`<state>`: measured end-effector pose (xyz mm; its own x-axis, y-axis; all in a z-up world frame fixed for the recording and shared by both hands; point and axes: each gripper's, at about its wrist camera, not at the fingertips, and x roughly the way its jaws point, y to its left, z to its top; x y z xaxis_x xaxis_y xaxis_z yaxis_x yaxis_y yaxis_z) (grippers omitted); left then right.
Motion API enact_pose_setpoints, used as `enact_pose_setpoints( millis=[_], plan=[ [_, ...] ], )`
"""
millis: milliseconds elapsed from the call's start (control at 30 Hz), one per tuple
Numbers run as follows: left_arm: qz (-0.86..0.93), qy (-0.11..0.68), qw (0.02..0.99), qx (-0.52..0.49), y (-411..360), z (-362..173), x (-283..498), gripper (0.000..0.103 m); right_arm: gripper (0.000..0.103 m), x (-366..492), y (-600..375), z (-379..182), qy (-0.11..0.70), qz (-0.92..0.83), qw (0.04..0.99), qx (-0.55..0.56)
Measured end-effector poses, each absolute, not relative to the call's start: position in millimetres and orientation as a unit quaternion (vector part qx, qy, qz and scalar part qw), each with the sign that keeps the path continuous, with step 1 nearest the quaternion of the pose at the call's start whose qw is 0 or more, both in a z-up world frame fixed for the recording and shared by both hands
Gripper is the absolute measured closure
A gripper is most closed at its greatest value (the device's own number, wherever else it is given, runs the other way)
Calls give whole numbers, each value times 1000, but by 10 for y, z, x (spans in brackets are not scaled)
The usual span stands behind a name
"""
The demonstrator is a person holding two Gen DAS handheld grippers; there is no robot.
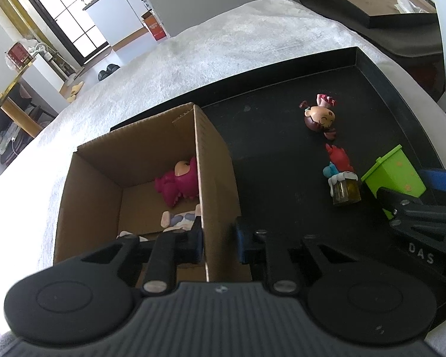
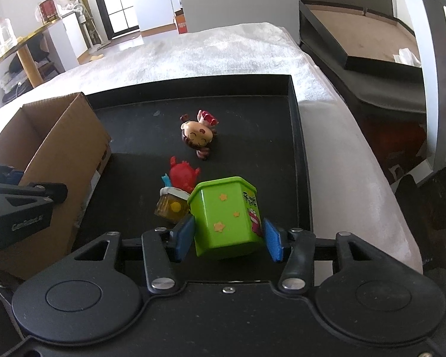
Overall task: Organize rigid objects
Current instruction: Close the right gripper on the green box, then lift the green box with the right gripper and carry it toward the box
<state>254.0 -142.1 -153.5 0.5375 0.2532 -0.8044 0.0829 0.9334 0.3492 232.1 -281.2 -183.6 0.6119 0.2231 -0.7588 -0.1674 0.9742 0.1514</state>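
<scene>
A cardboard box stands at the left of a black tray. My left gripper is shut on the box's right wall, one finger inside and one outside. Inside lie a magenta figure and a pale figure. My right gripper straddles a green cup lying on the tray, with its blue pads at both sides; a small gap shows at the right pad. A red figure on a yellow base and a brown-haired doll lie beyond the cup.
The tray rests on a white fuzzy cover. The box stands left of the right gripper. A dark shelf unit lies to the right, and kitchen furniture stands far behind.
</scene>
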Motion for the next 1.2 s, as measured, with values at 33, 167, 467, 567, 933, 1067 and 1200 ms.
enact_pose_setpoints(
  millis=[33,167,467,567,933,1067,1200],
  plan=[
    [50,479,859,175,-1420,-1535,2543,83,51,2329,-2807,-1841,427,108,897,33],
    [46,480,859,171,-1427,-1528,2553,83,51,2340,-2803,-1845,426,106,898,32],
    [39,488,854,174,-1425,-1496,2546,83,52,2339,-2783,-1886,428,104,897,32],
    [33,490,852,180,-1442,-1462,2517,80,53,2301,-2808,-1835,423,98,900,34],
    [35,488,857,164,-1316,-1251,2405,67,53,2160,-2845,-1544,412,86,906,37],
    [37,484,861,154,-1229,-1159,2362,61,54,2112,-2790,-1407,406,86,909,32],
    [36,475,867,148,-1167,-1056,2321,58,53,2079,-2728,-1270,397,87,913,28]
  ],
)
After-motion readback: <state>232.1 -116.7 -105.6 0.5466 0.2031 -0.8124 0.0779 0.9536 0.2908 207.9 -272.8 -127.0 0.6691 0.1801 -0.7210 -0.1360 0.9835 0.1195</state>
